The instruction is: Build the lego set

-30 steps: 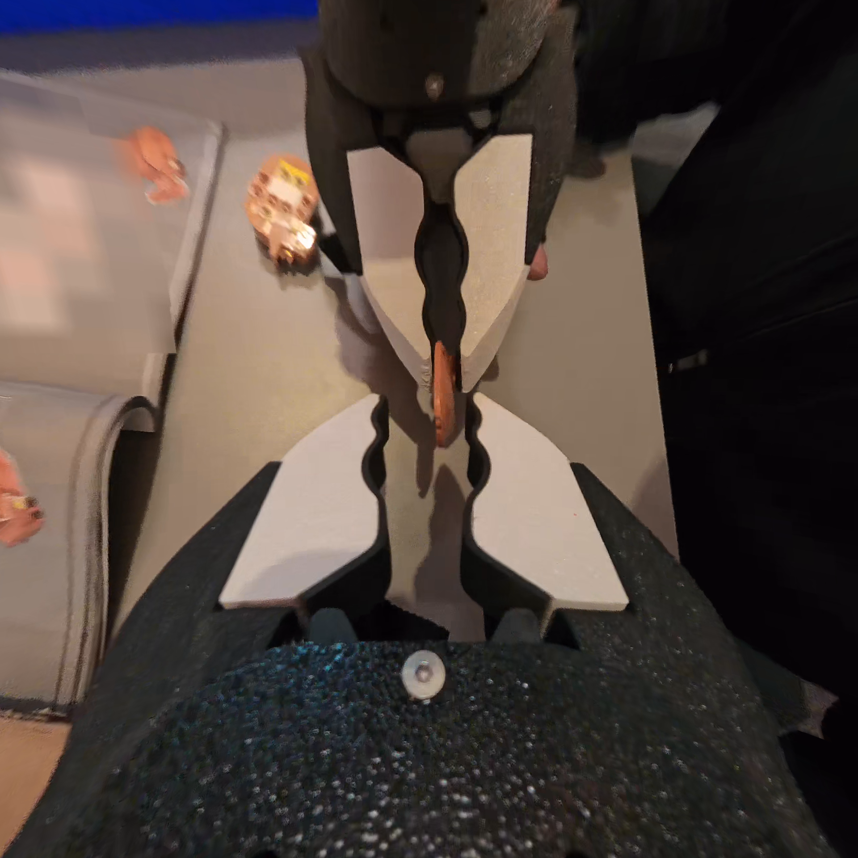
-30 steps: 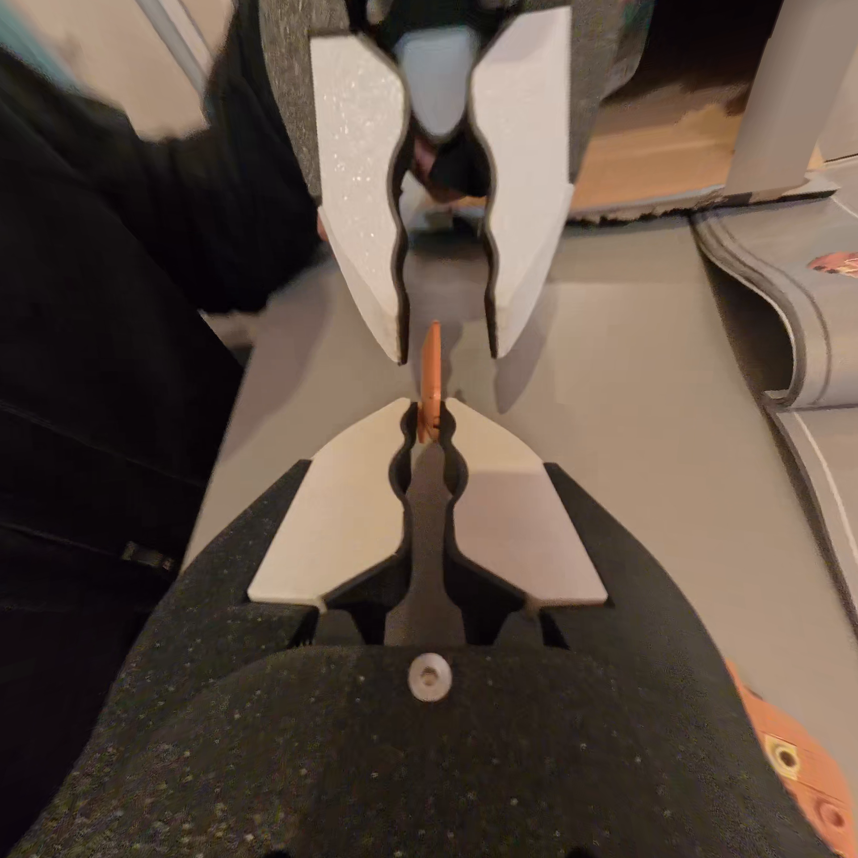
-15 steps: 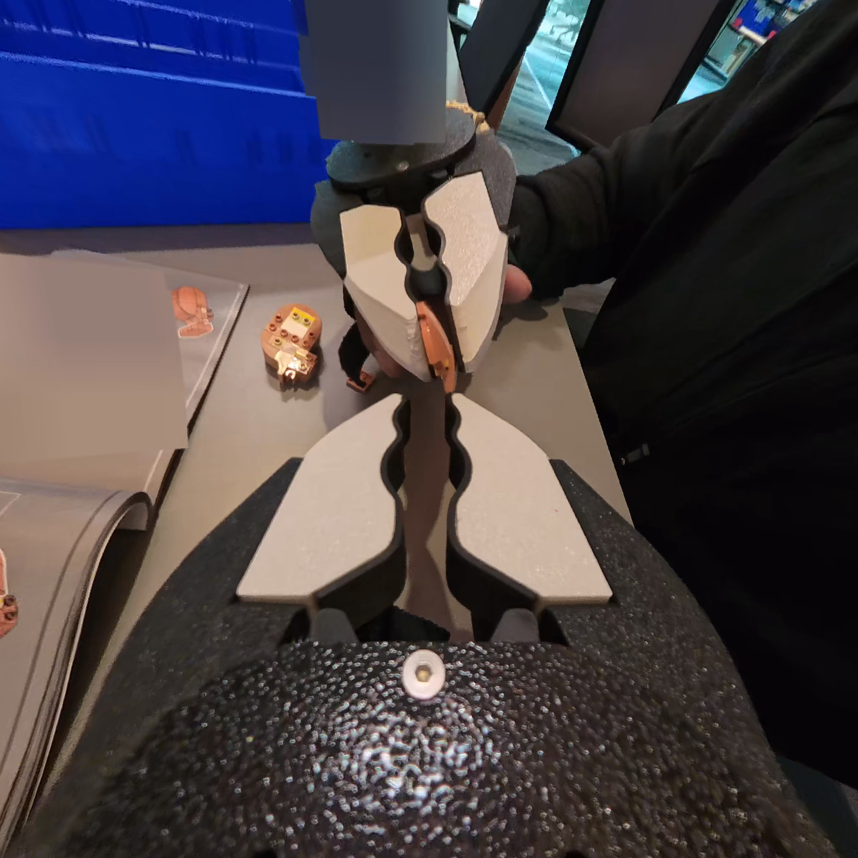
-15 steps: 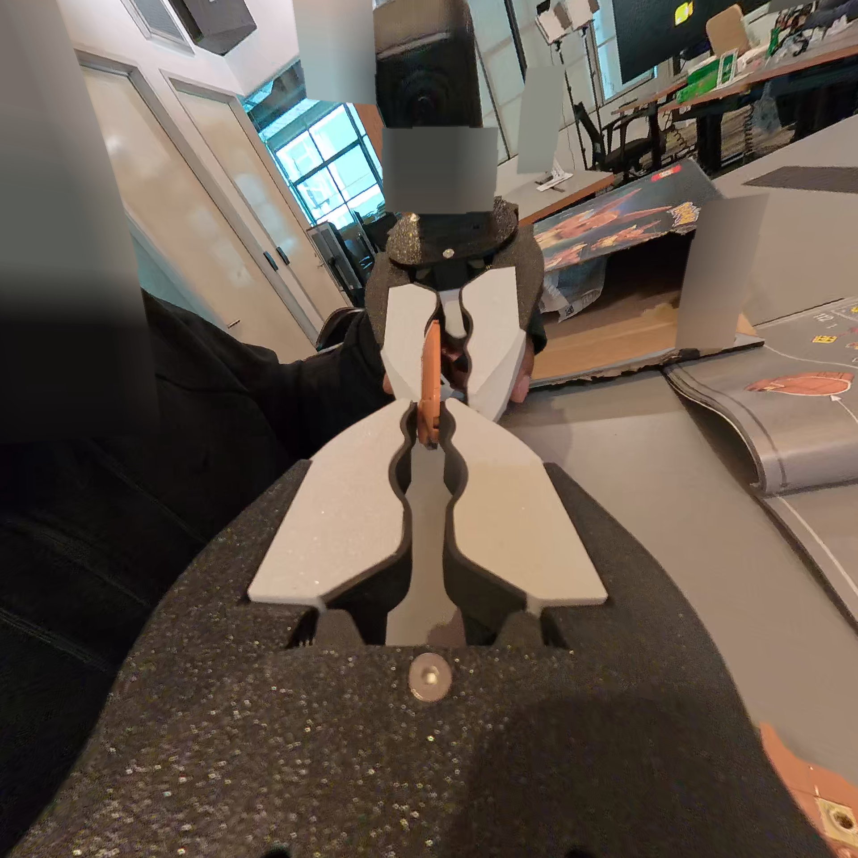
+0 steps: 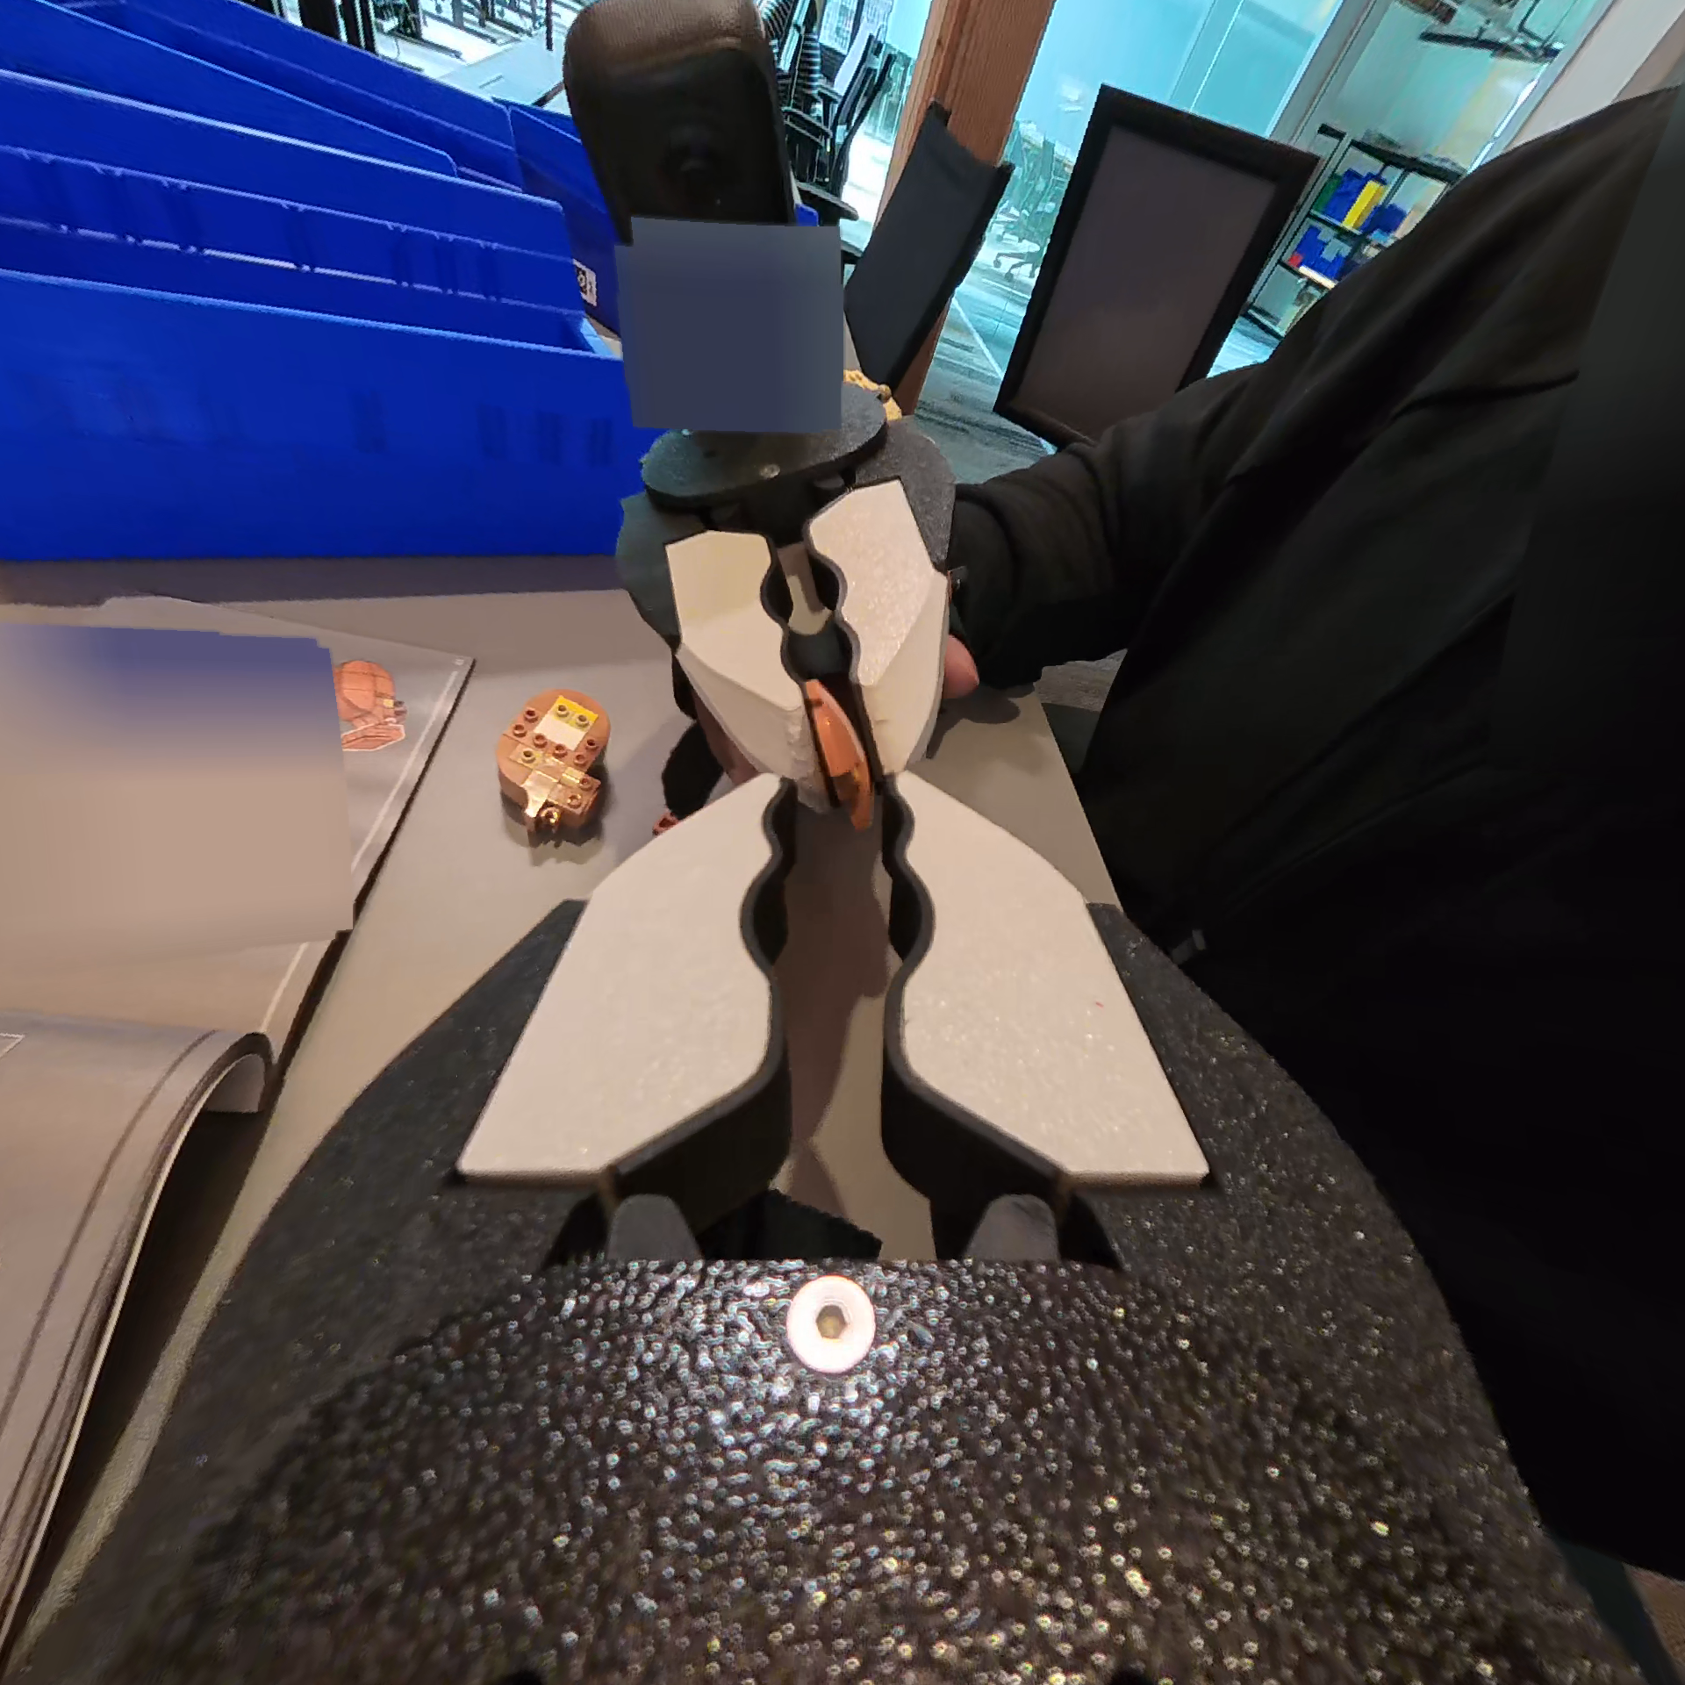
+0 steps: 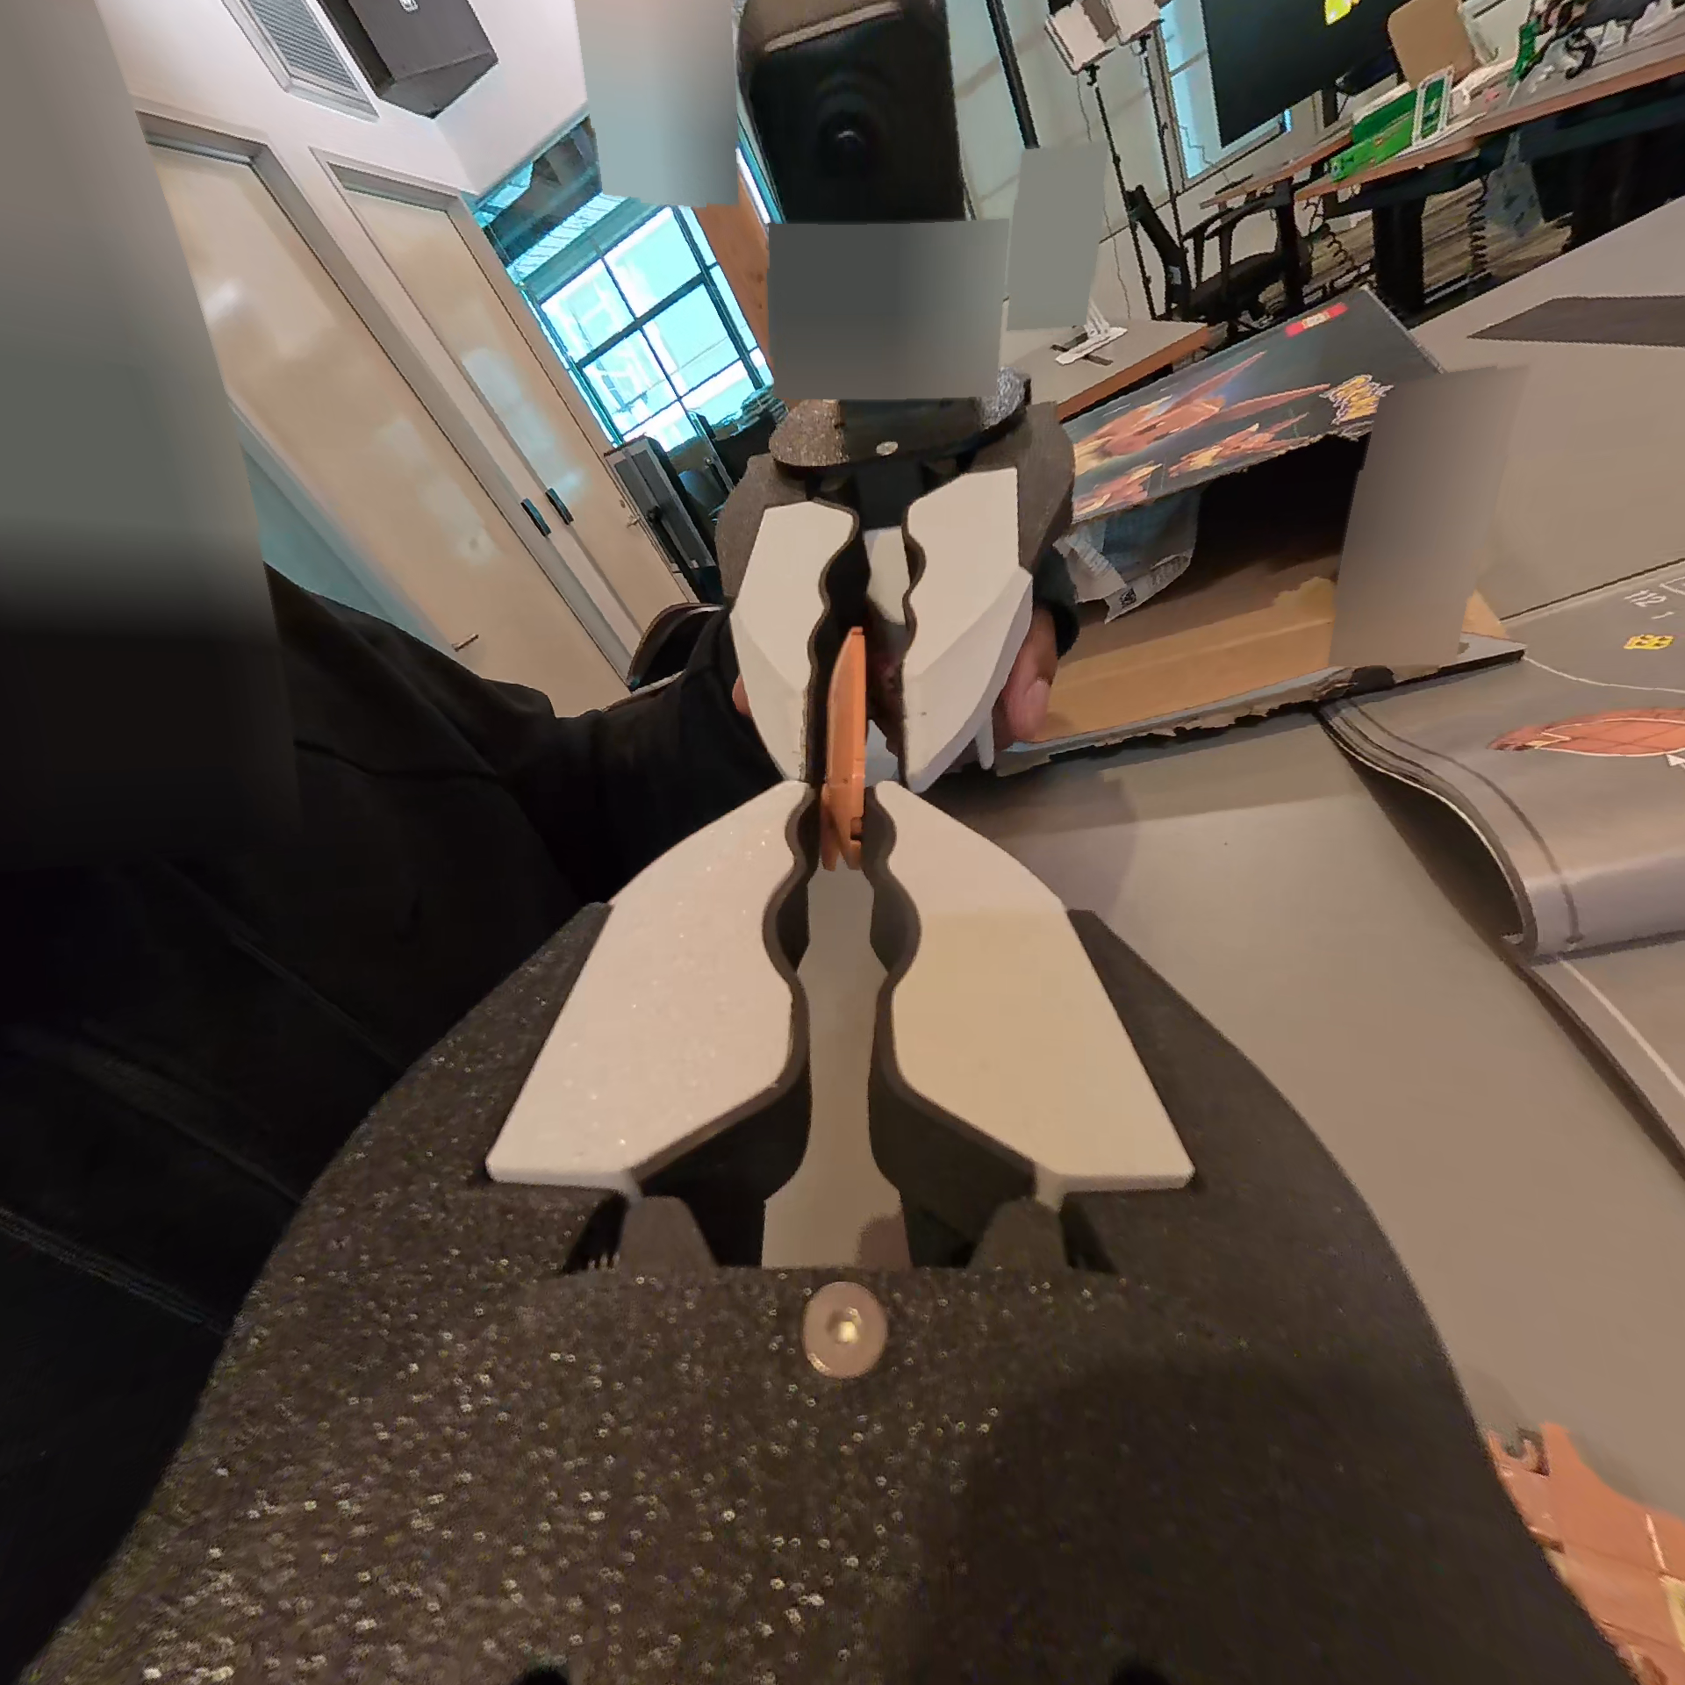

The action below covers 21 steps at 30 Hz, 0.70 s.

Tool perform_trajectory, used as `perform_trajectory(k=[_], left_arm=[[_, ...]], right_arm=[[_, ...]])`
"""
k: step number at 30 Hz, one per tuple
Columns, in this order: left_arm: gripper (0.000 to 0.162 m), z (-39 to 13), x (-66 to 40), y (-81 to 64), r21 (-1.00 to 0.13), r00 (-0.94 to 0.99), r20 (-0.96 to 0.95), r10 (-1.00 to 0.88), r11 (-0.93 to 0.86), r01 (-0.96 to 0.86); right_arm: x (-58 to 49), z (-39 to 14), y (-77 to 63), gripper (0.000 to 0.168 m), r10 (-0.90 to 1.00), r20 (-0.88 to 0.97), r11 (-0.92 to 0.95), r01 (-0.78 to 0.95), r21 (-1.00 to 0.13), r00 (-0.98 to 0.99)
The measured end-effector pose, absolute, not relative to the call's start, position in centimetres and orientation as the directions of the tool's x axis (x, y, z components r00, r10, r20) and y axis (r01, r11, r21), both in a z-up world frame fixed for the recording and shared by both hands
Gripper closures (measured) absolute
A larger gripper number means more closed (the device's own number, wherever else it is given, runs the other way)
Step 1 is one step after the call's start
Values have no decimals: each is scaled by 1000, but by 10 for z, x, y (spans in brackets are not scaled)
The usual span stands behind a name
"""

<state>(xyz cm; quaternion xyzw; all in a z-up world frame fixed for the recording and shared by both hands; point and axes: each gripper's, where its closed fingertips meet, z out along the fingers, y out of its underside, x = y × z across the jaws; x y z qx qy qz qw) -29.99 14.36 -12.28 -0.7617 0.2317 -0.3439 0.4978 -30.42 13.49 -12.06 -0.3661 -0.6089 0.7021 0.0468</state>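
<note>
**Orange piece held between two grippers above the bench**

While the right hand-held gripper (image 6: 837, 802) pinches a thin orange lego piece (image 6: 843, 757) edge-on at its tips, the left hand-held gripper (image 5: 832, 791) faces it with jaws parted and grasping nothing; the piece's free end appears to reach between them, though contact is hard to judge. Holding it raised, tip to tip, probably sets up a hand-over or re-grip. A partly built brown model (image 5: 552, 757) sits on the grey bench (image 5: 438, 921) beside an open instruction booklet (image 5: 137, 1185). Blue bins (image 5: 273, 365) line the far edge, with the set's box (image 6: 1213, 438) behind, in an office-like room.
</note>
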Motion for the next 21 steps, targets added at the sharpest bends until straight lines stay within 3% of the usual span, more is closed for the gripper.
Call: perform_trajectory(k=[5,21], left_arm=[[156,-117,-298,144,-924,623,326,-711,-379,50],[156,-117,-298,148,-894,545,438,-714,-406,187]], right_arm=[[-304,-122,133,160,508,-466,-247,396,-884,-725],[-301,-122,138,160,482,-520,-284,436,-854,-705]])
